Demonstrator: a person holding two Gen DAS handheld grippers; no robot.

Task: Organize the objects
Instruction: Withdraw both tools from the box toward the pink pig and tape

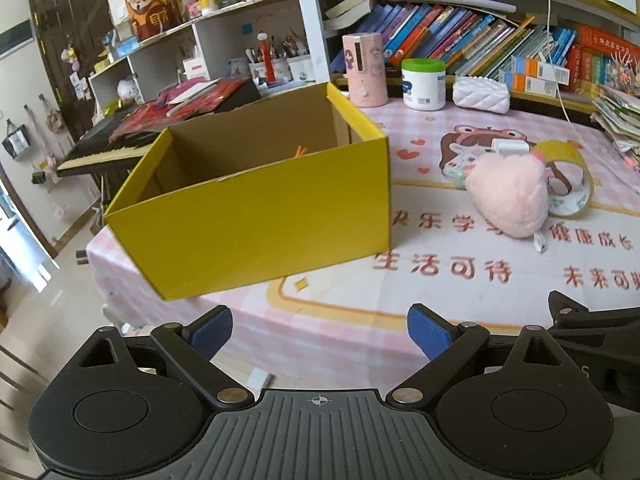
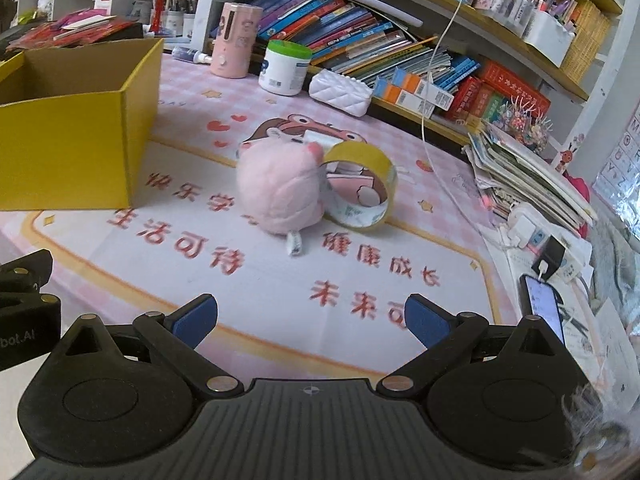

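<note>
A yellow cardboard box (image 1: 256, 216) stands open on the pink table mat, with a small orange item (image 1: 299, 152) just showing inside. It also shows at the left in the right wrist view (image 2: 68, 144). A pink plush toy (image 1: 508, 196) (image 2: 280, 188) lies right of the box. A yellow tape roll (image 1: 568, 184) (image 2: 360, 188) stands on edge against the toy. A small white object (image 1: 509, 146) lies behind them. My left gripper (image 1: 320, 334) is open and empty, in front of the box. My right gripper (image 2: 312, 322) is open and empty, short of the toy.
A pink cylinder (image 2: 234, 40), a white jar with a green lid (image 2: 285, 67) and a white quilted case (image 2: 346, 91) stand at the back by bookshelves. Stacked papers (image 2: 528, 176), a charger and a phone (image 2: 544, 308) lie at the right. A keyboard (image 1: 100, 152) sits behind the box.
</note>
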